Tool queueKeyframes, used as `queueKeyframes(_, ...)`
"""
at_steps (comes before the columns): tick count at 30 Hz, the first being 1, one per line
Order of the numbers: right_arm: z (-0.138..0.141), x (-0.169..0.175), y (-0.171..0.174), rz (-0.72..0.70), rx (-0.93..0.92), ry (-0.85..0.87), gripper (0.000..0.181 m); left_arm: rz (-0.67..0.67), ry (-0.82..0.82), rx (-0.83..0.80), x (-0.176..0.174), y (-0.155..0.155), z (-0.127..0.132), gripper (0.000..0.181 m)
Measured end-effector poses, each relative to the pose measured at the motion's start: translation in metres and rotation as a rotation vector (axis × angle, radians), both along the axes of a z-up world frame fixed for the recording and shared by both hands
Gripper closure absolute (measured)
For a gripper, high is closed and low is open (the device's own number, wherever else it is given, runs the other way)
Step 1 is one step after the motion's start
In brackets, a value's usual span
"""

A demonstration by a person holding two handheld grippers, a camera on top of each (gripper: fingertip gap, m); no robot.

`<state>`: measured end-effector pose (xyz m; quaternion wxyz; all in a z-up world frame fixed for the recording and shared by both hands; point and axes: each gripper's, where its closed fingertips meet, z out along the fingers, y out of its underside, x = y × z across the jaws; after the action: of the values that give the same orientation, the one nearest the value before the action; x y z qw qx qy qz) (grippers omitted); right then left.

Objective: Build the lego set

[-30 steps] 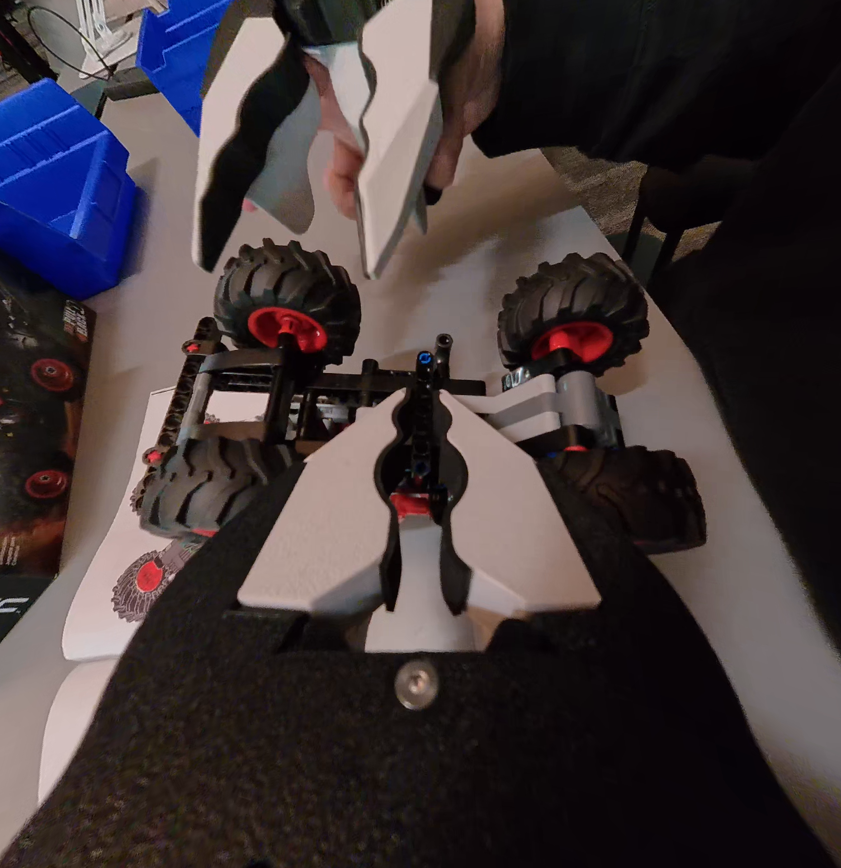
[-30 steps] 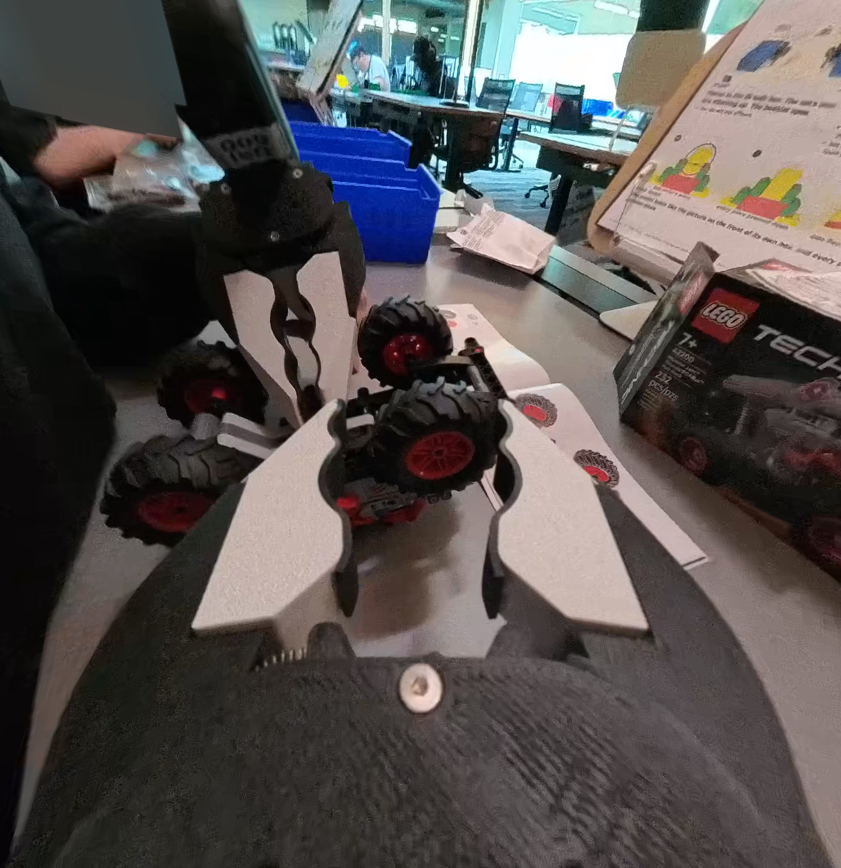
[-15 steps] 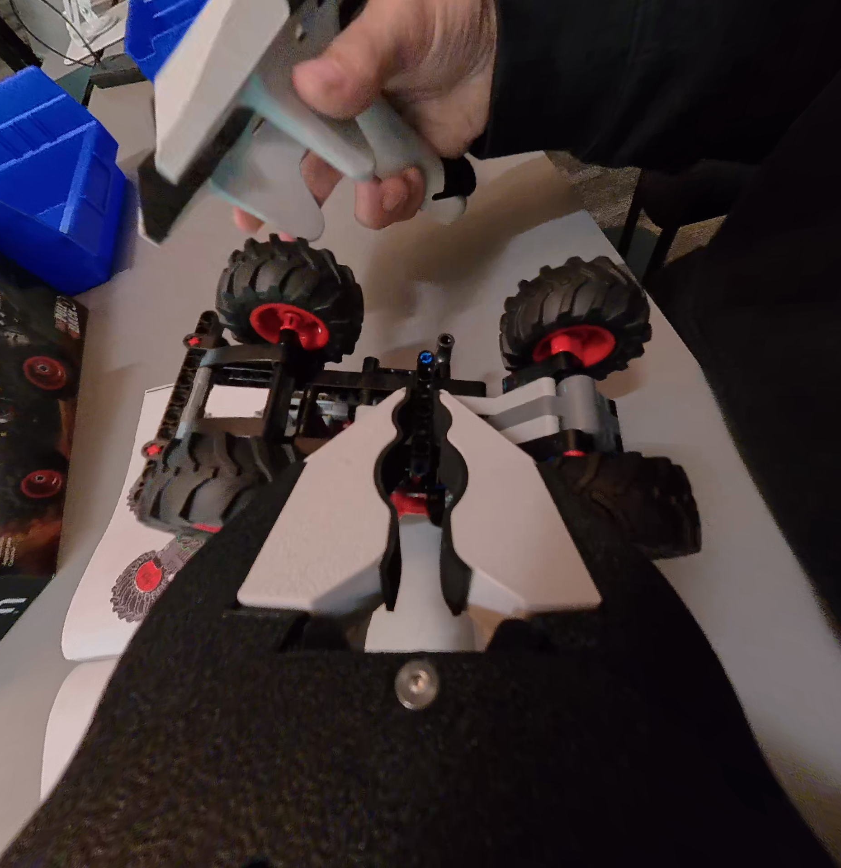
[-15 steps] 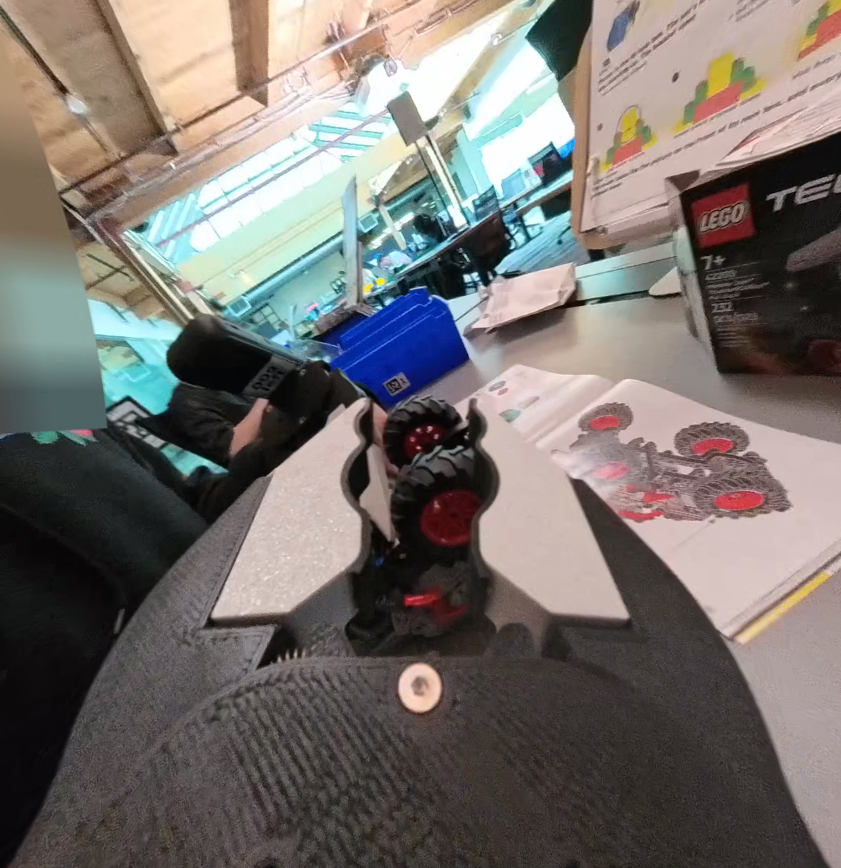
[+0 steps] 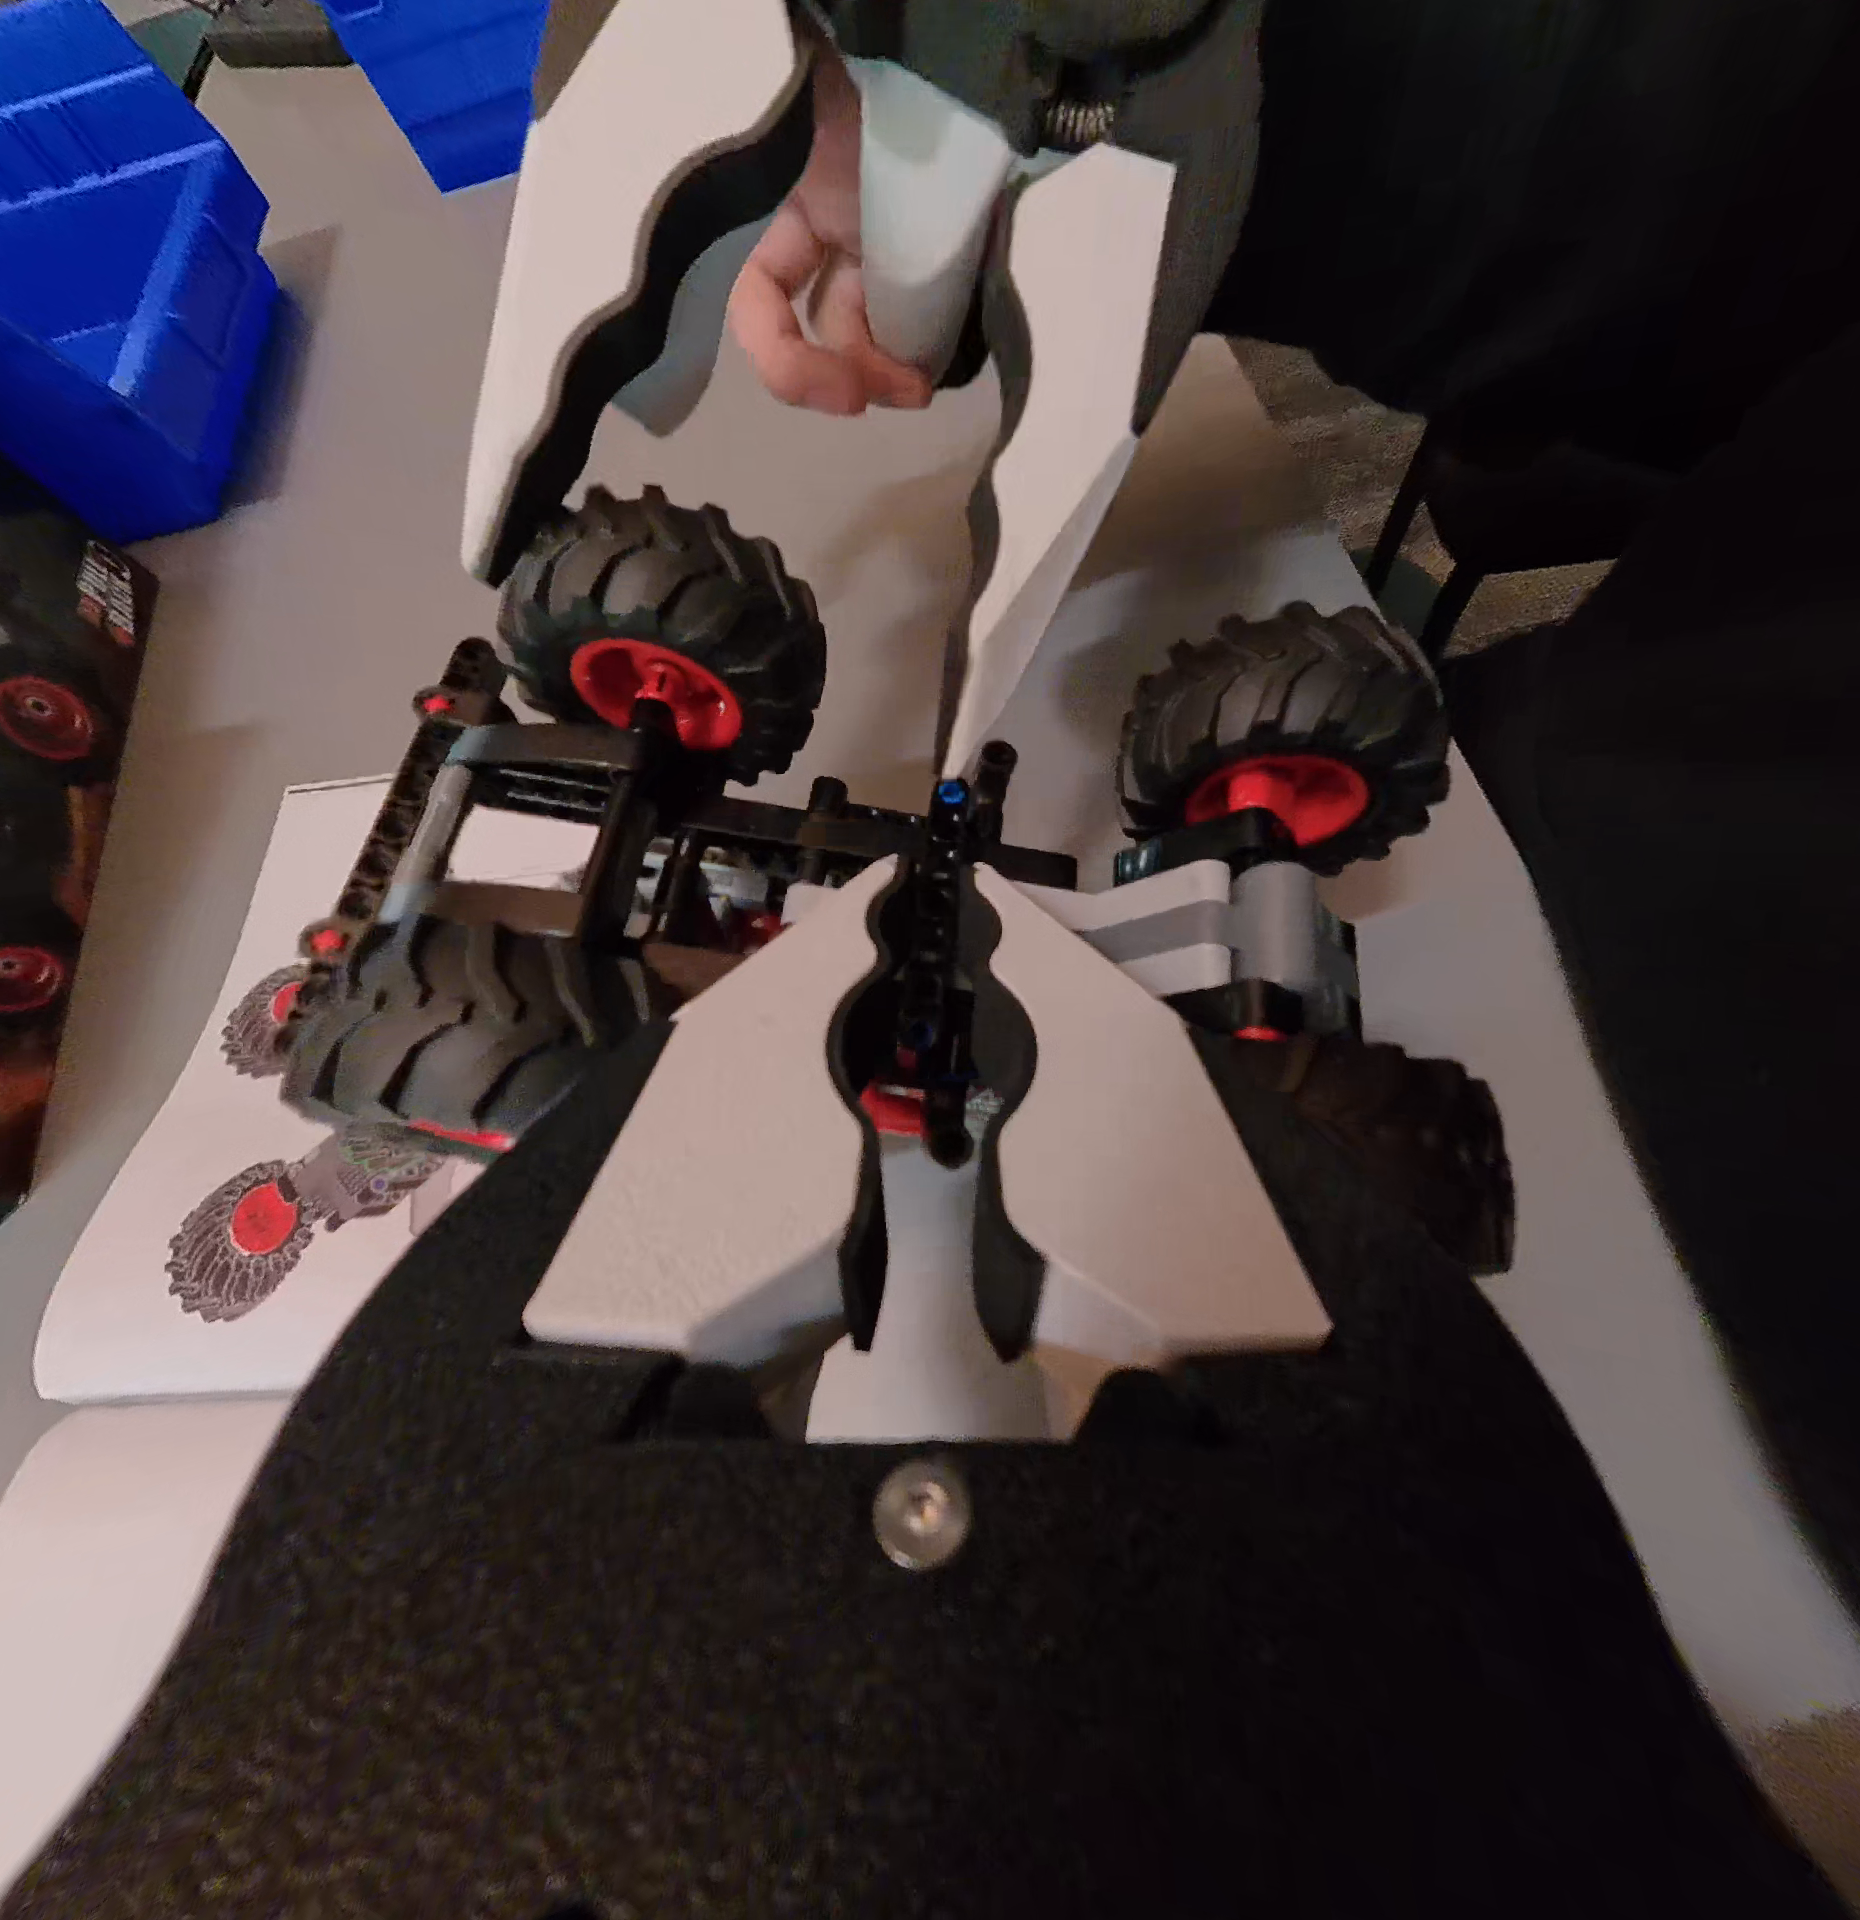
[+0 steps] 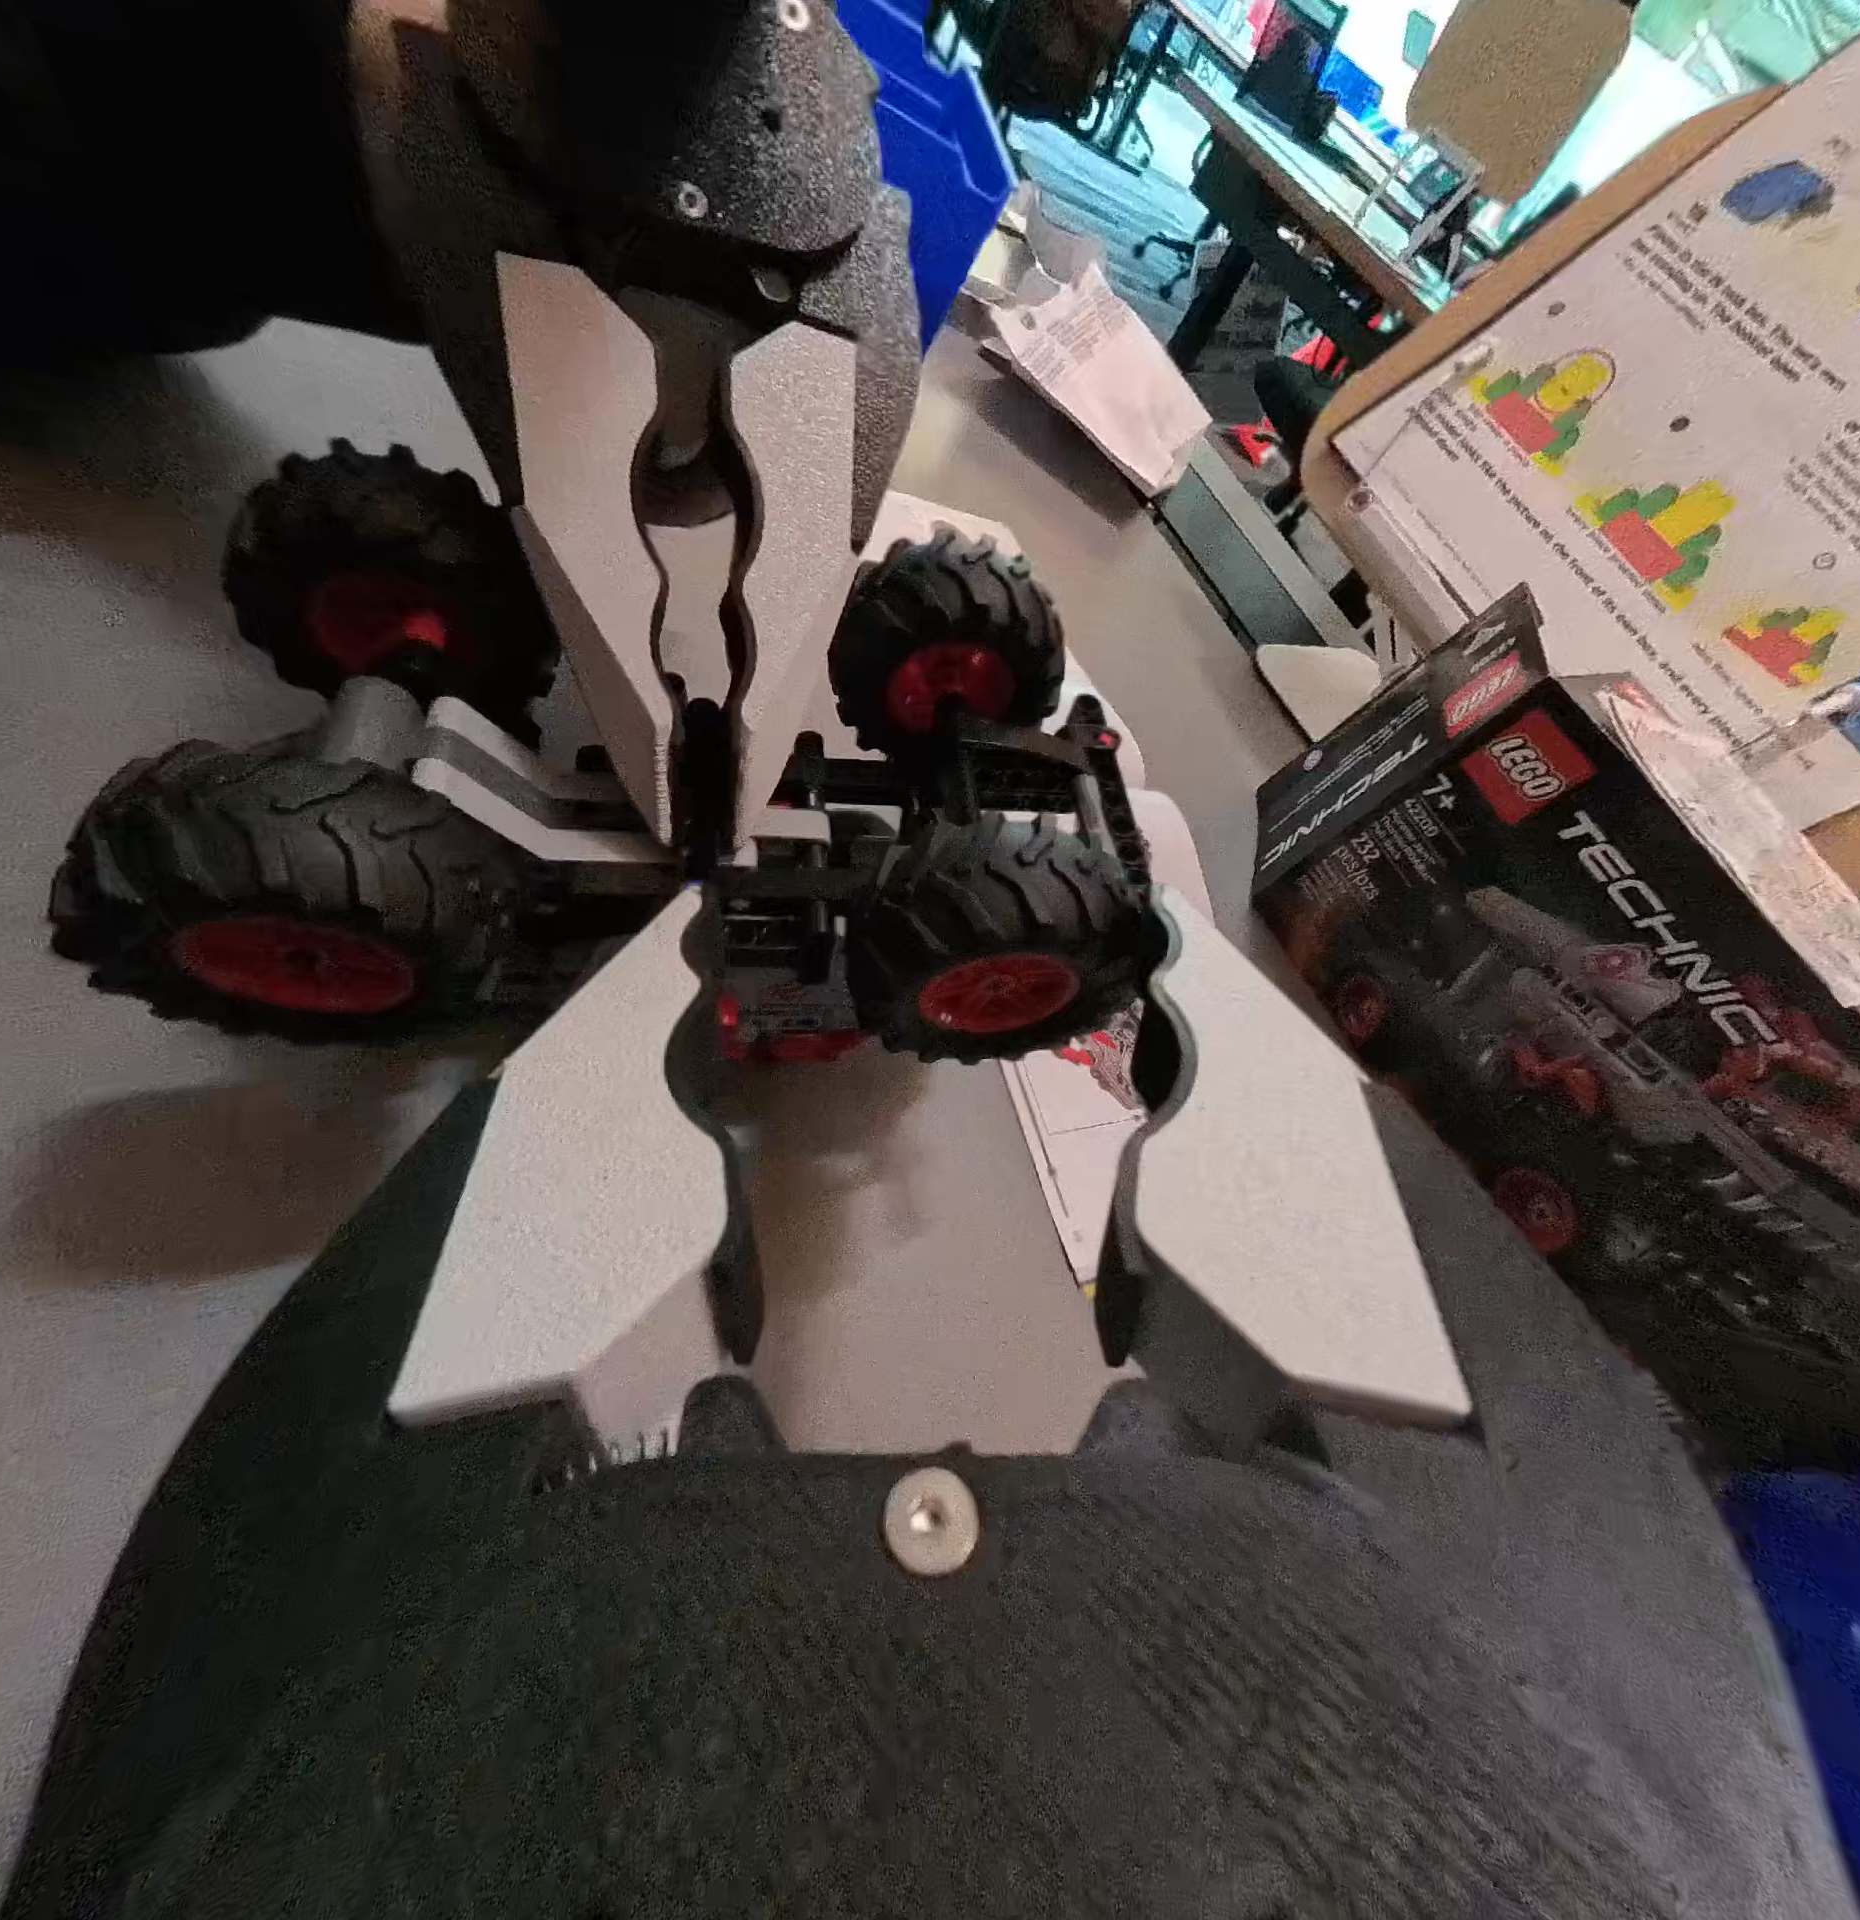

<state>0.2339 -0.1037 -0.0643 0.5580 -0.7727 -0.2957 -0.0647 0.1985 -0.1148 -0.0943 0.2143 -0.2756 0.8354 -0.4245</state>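
The lego truck chassis (image 5: 635, 831) lies on the table: black frame, white and grey parts, black tyres with red hubs. My left gripper (image 5: 936, 883) is shut on a black upright beam (image 5: 941, 935) at the middle of the frame. The right wrist view shows it from the front (image 6: 706, 821). My right gripper (image 6: 921, 920) is open, its fingers straddling one wheel (image 6: 999, 987) at the chassis end. In the left wrist view the right gripper (image 5: 723, 644) comes down from above around the far wheel (image 5: 661, 644).
The lego box (image 6: 1580, 935) stands right of the chassis. The open instruction booklet (image 5: 178, 1195) lies under and beside it. Blue bins (image 5: 95, 312) stand at the back. A board with brick pictures (image 6: 1632, 416) leans behind the box. A hand (image 5: 812, 312) grips the right gripper's handle.
The right gripper tilted up and away half a second ago, then came back down, open, around the wheel. The left gripper has stayed shut on the beam.
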Motion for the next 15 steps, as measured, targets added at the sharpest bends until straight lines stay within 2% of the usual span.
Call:
queueKeyframes(1,0.001,-0.002,-0.004,0.015,-0.001,-0.001,0.104,-0.009,0.002,-0.002,-0.002,-0.001,0.000,0.175)
queueKeyframes(2,0.003,-0.004,-0.008,0.033,-0.007,0.018,0.101,-0.010,0.000,-0.003,-0.002,-0.001,0.000,0.175)
queueKeyframes(4,0.012,-0.011,-0.017,0.092,0.020,0.059,0.109,-0.001,-0.001,-0.011,-0.001,-0.003,0.000,0.175)
queueKeyframes(5,0.019,-0.024,-0.026,0.174,0.031,0.111,0.143,0.006,-0.002,-0.013,0.000,-0.002,0.000,0.175)
queueKeyframes(7,0.024,-0.045,-0.039,0.285,-0.023,0.259,0.143,0.055,-0.009,-0.005,0.006,0.004,0.001,0.175)
queueKeyframes(8,0.023,-0.039,-0.036,0.233,-0.029,0.267,0.119,0.074,-0.012,-0.001,0.009,0.007,0.001,0.176)
queueKeyframes(9,0.023,-0.031,-0.034,0.171,-0.012,0.254,0.113,0.082,-0.012,-0.001,0.011,0.009,0.001,0.176)
queueKeyframes(10,0.026,-0.031,-0.037,0.165,0.016,0.255,0.116,0.078,-0.007,-0.007,0.010,0.009,0.001,0.176)
queueKeyframes(13,0.038,-0.042,-0.048,0.209,0.075,0.409,0.107,0.056,-0.009,-0.005,0.008,0.006,0.001,0.176)
queueKeyframes(15,0.022,-0.049,-0.053,0.222,0.016,0.420,0.101,0.059,-0.014,0.010,0.008,0.005,0.000,0.176)
